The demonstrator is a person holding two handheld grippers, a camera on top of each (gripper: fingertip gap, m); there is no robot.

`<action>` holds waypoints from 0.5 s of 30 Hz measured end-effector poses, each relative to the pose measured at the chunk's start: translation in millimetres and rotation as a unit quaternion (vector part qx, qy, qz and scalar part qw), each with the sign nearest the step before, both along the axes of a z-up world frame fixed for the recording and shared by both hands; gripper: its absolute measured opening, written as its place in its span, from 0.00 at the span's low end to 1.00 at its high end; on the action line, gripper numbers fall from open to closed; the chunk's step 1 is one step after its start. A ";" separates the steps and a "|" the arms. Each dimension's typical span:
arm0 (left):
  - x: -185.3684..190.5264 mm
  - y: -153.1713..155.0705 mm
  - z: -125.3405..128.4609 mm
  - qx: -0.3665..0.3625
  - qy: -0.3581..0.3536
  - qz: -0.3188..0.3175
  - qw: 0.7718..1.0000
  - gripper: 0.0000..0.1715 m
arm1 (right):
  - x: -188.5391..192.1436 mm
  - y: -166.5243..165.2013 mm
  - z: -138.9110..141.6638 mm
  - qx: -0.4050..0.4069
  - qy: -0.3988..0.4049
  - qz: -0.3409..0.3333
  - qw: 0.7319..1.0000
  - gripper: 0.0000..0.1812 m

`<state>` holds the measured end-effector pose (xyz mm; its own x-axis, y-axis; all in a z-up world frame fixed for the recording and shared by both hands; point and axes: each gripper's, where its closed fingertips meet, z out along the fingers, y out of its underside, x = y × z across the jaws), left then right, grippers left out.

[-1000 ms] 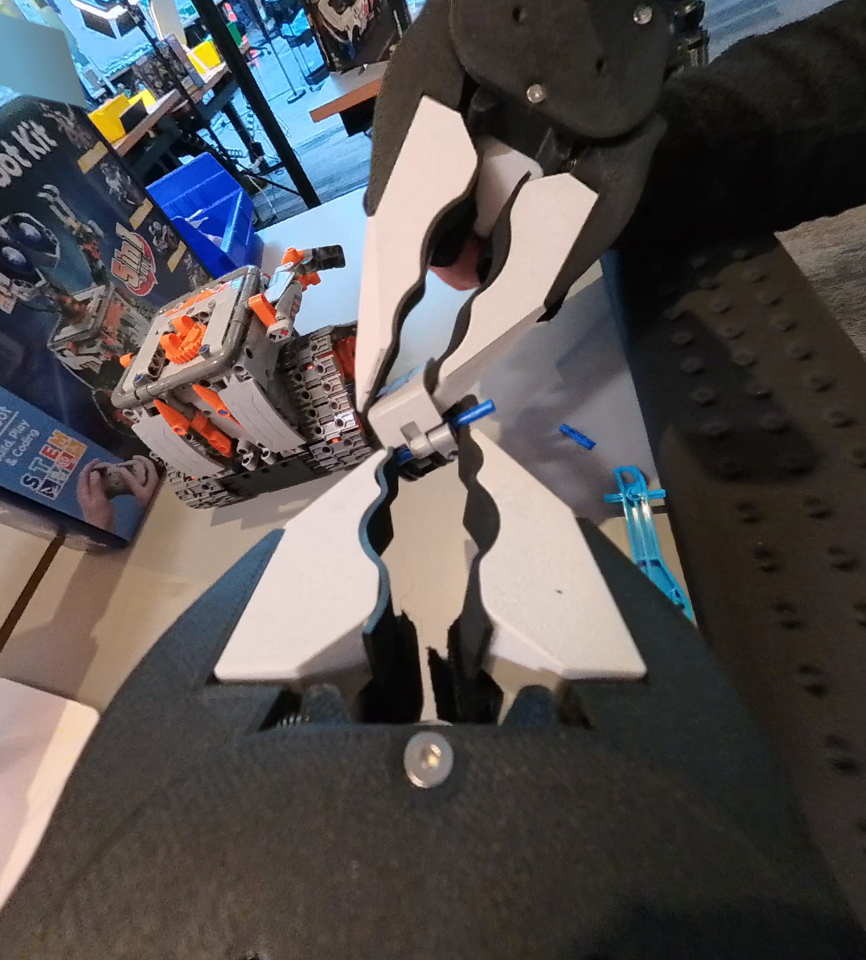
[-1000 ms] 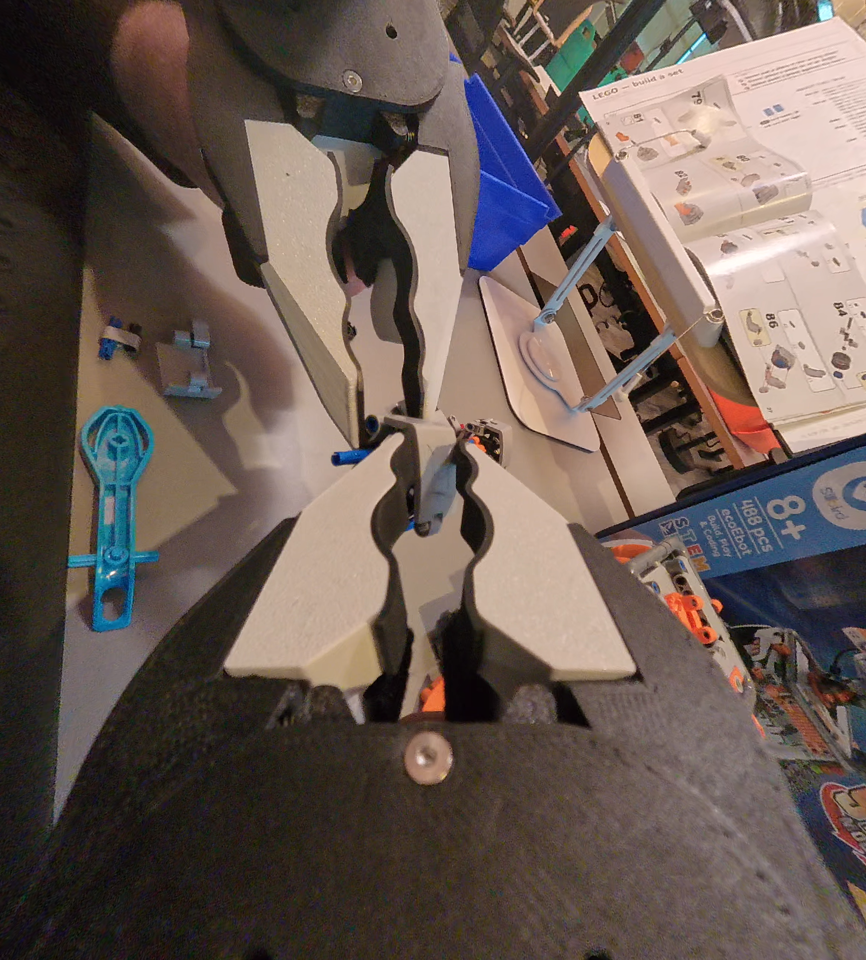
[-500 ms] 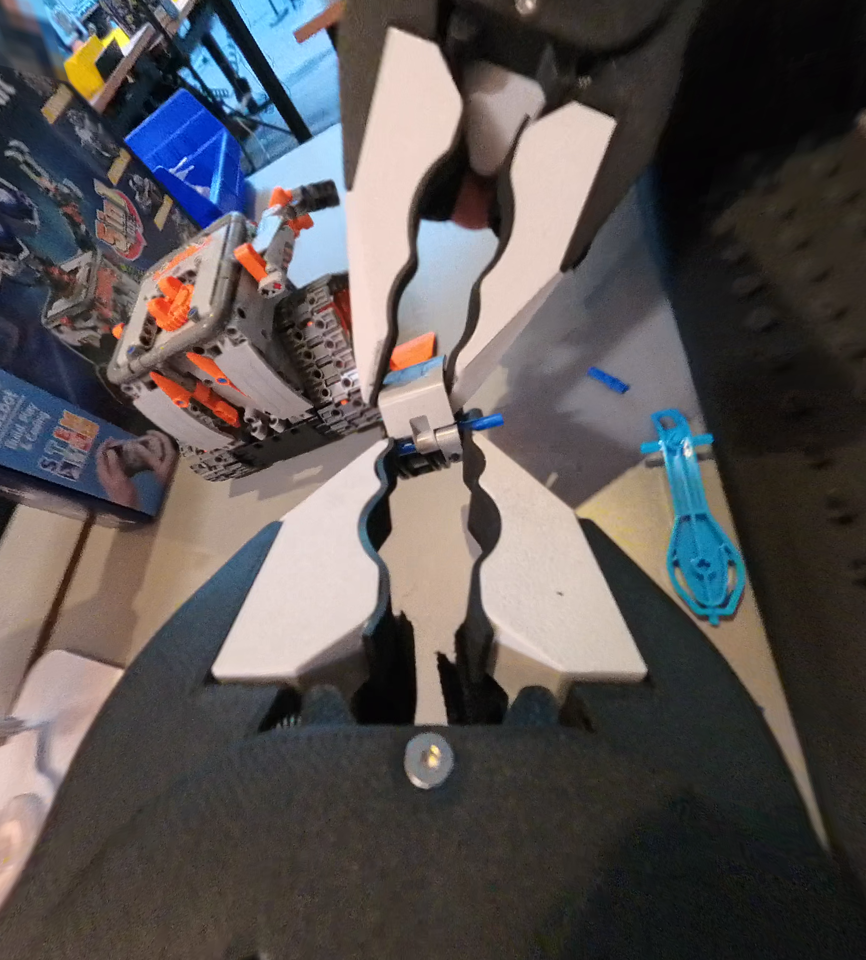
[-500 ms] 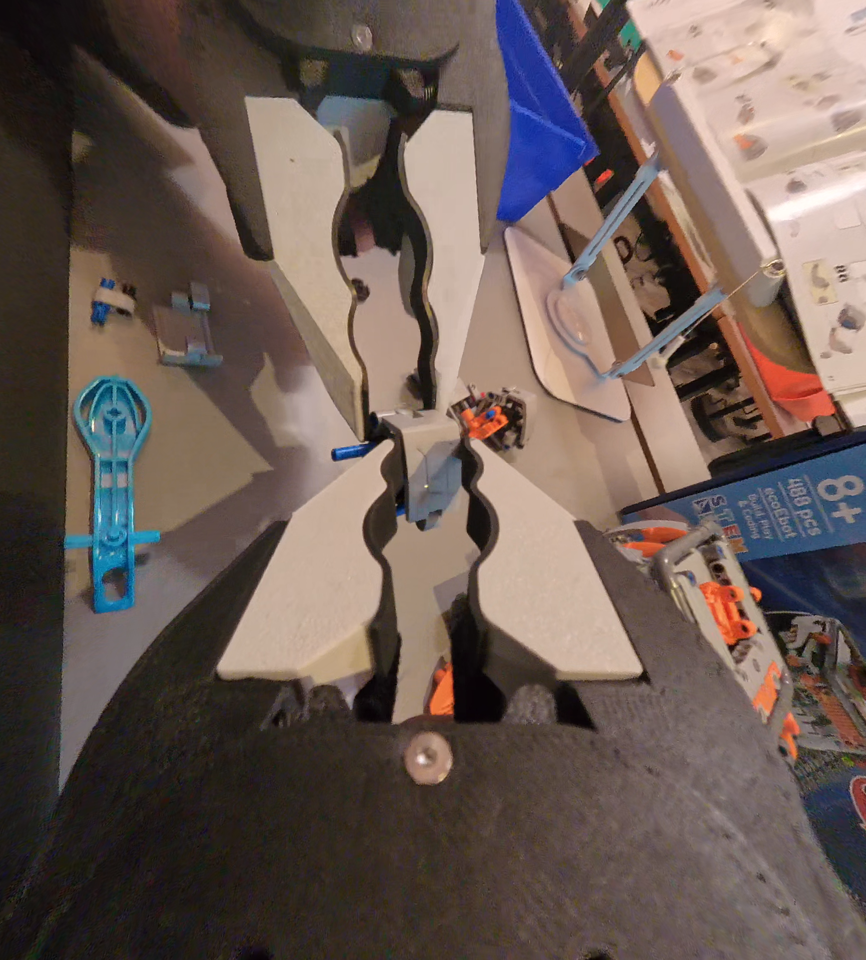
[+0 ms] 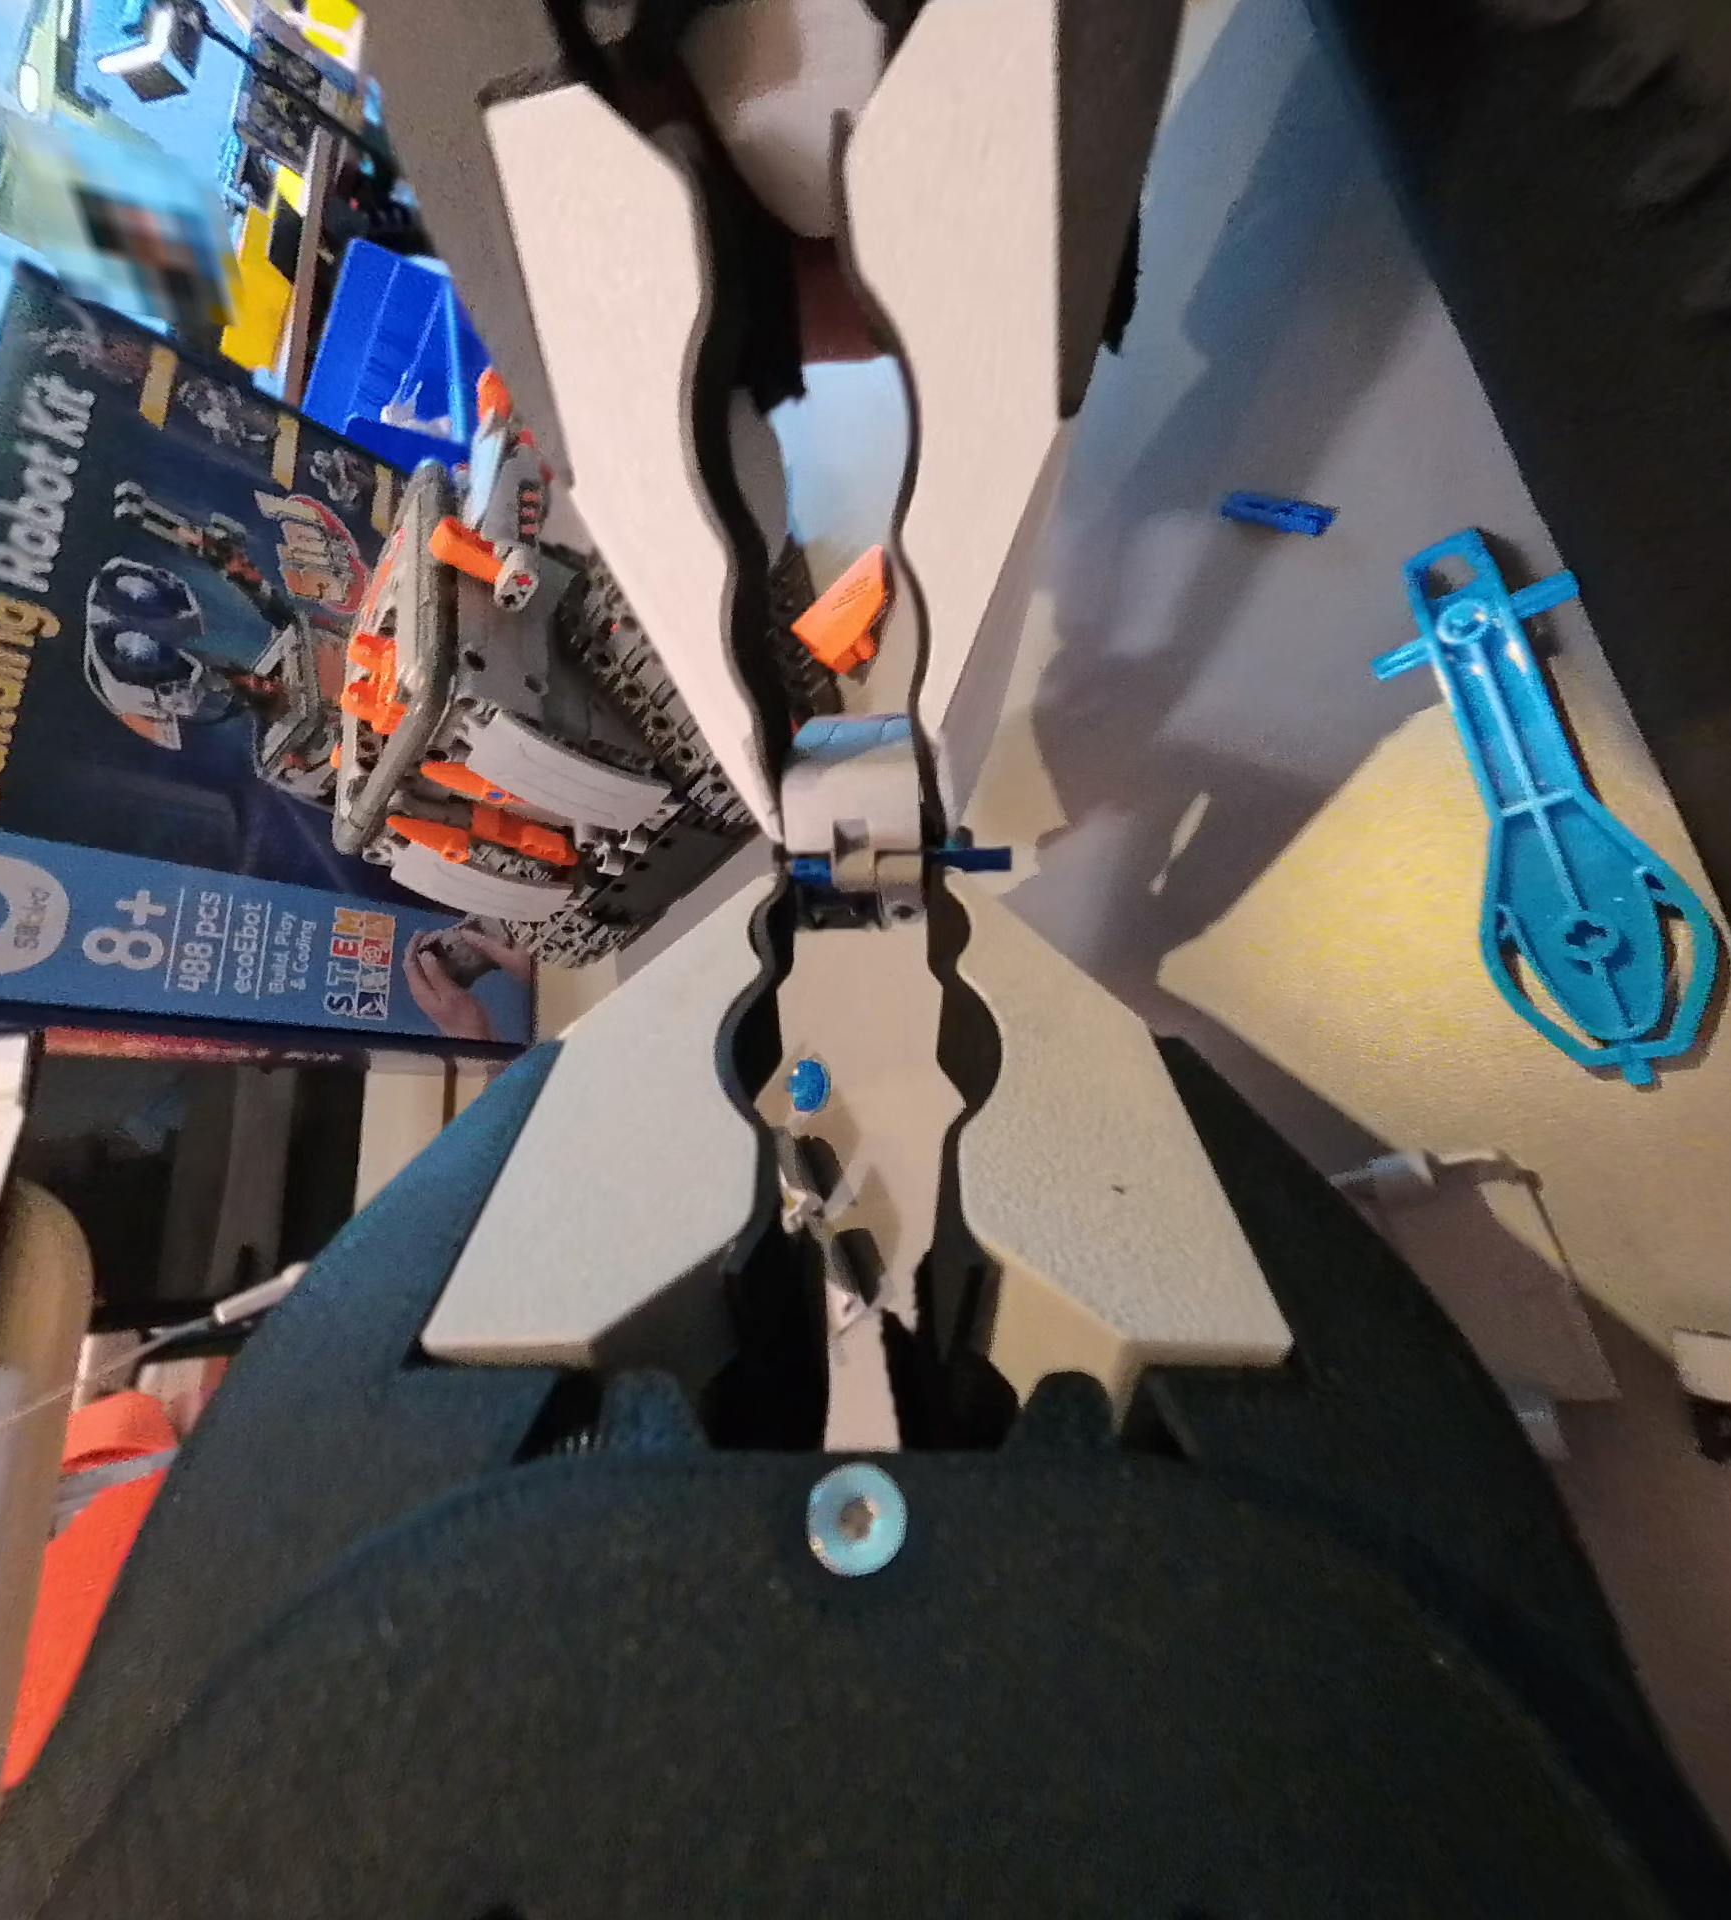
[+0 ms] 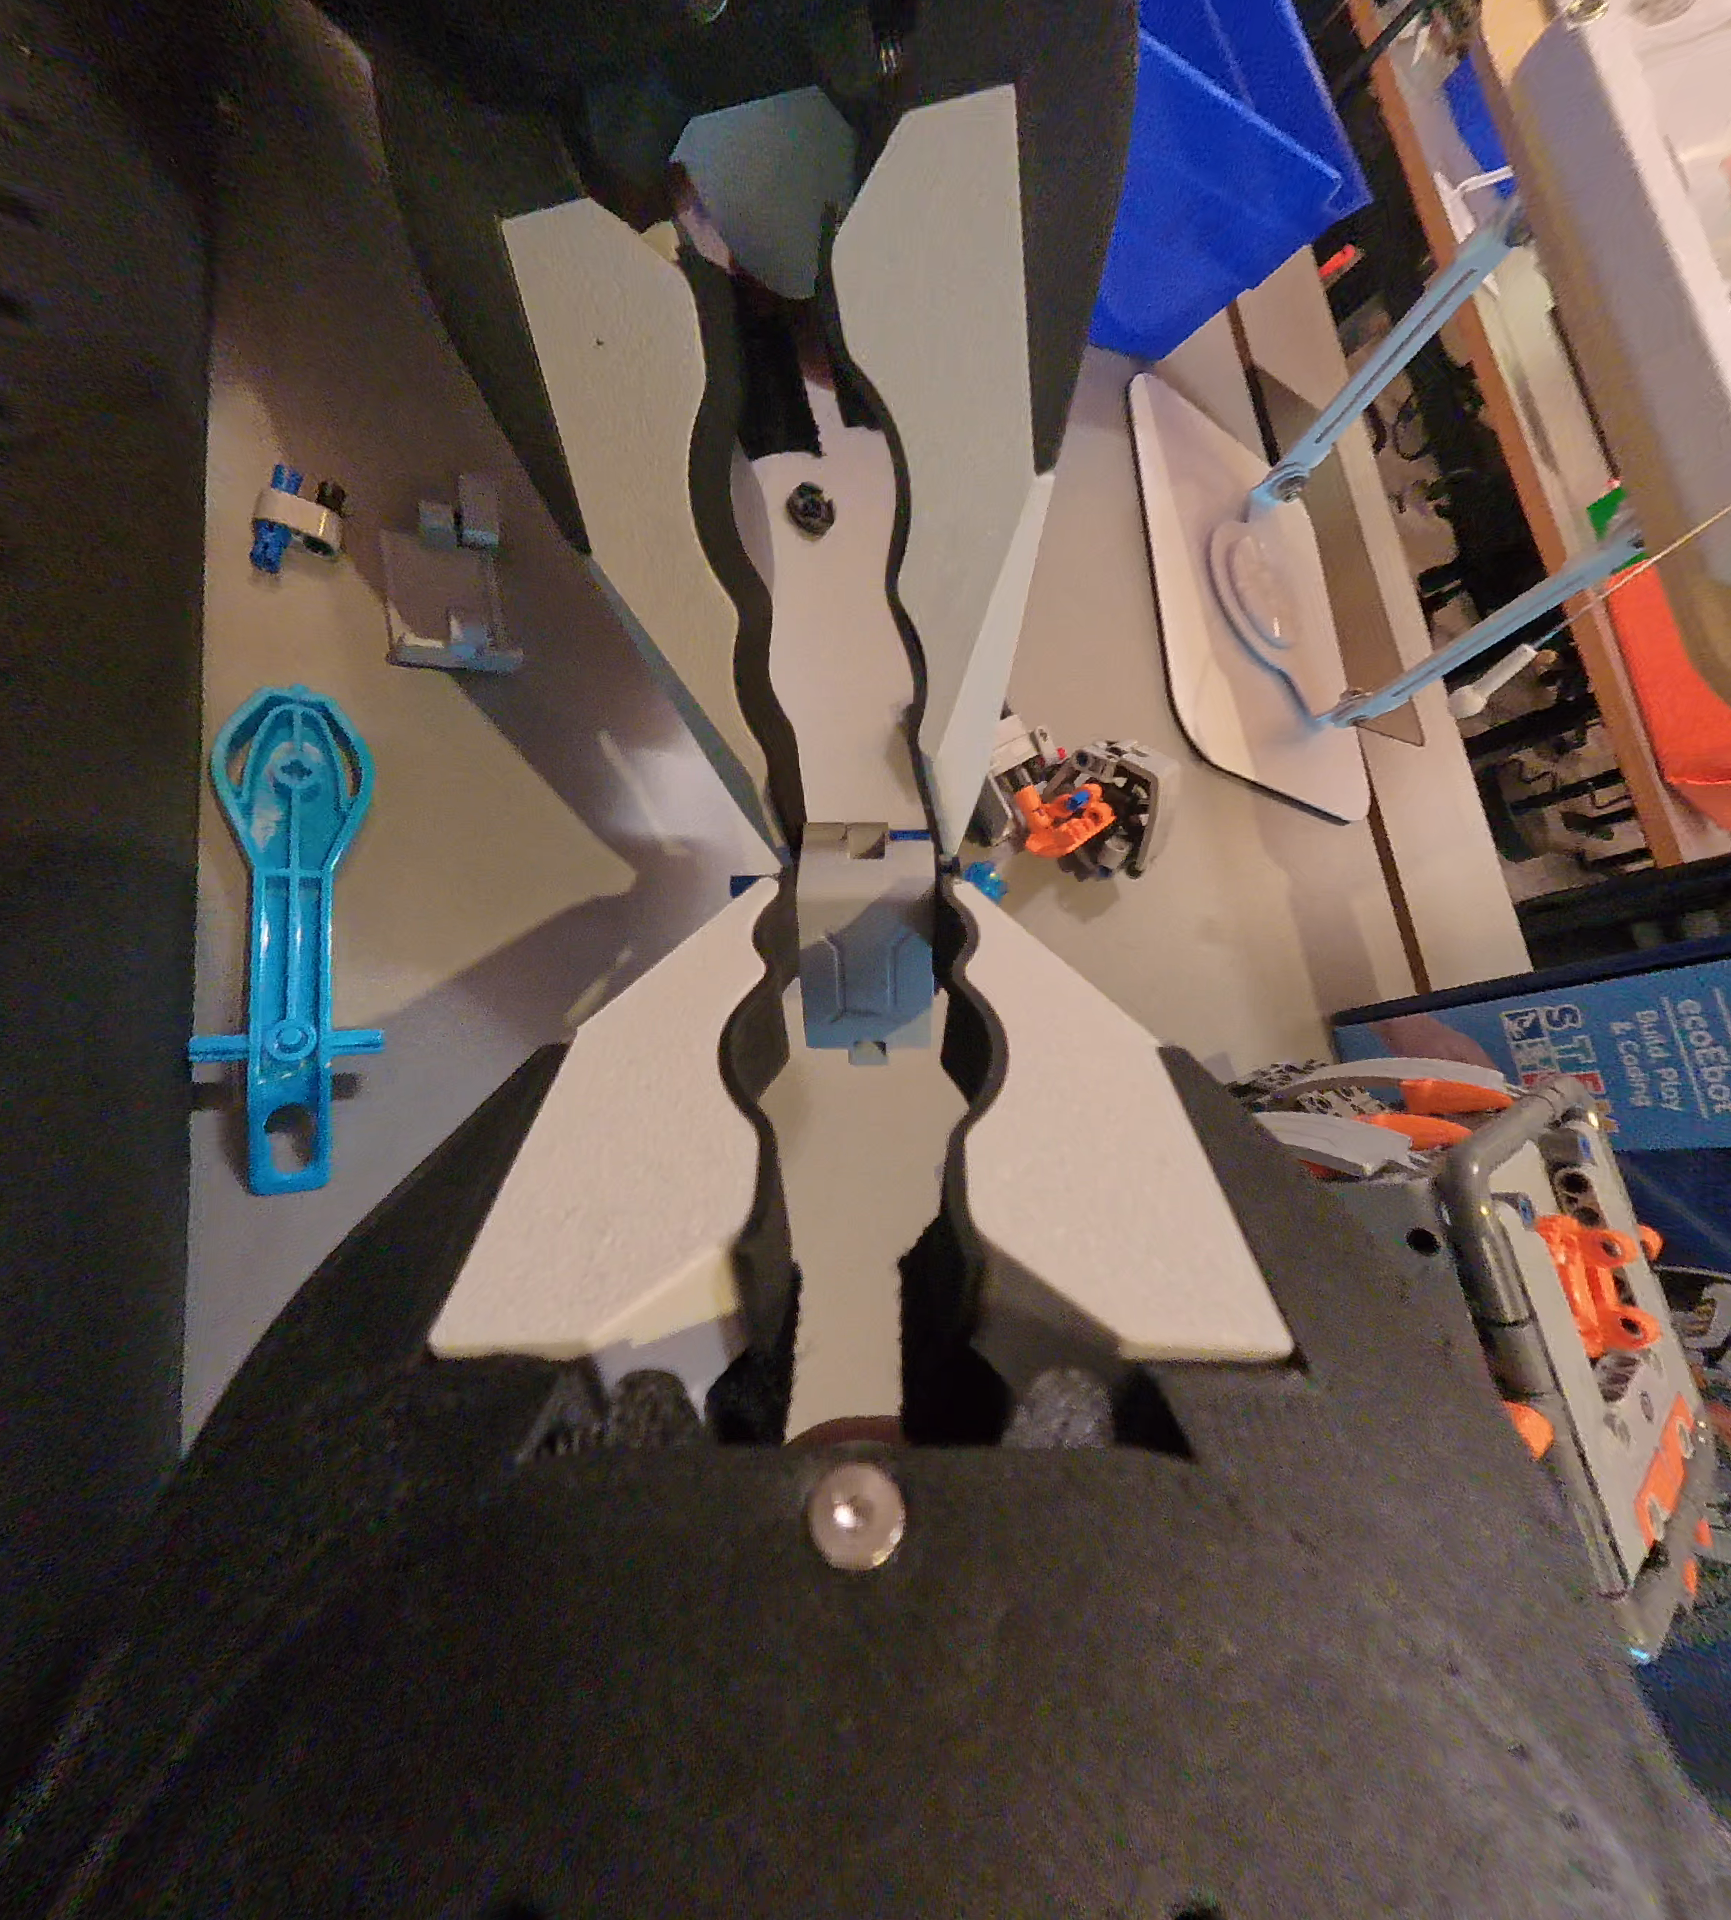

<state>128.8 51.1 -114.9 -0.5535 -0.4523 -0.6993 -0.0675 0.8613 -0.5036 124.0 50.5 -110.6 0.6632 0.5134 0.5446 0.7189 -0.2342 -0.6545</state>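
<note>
Grey angular brick piece (image 6: 866, 956) sits pinched between both grippers' closed wavy-edged fingers.

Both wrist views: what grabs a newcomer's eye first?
Dead centre, the left gripper and right gripper meet tip to tip, both clamped on one small grey block piece above the table. Next, the bright blue tool lying flat, and the grey-and-orange tracked model beside the kit box.

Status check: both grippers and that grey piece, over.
Left gripper and right gripper tip to tip, both shut on grey piece. Blue pin sticks out sideways. Turquoise tool and tracked model lie clear on the table.
</note>
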 end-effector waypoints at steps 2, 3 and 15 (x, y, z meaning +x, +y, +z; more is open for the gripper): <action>1.1 6.9 0.7 -0.028 0.006 0.017 0.999 0.20 | -0.4 -0.1 5.3 0.014 0.016 0.006 1.000 0.13; 0.8 7.7 -0.2 -0.048 0.016 0.021 0.999 0.24 | -3.3 -1.1 8.8 0.021 0.025 0.016 0.999 0.13; -6.8 -12.2 -6.9 -0.135 0.067 -0.014 0.989 0.15 | -19.0 -9.9 9.6 0.004 0.081 0.070 0.994 0.13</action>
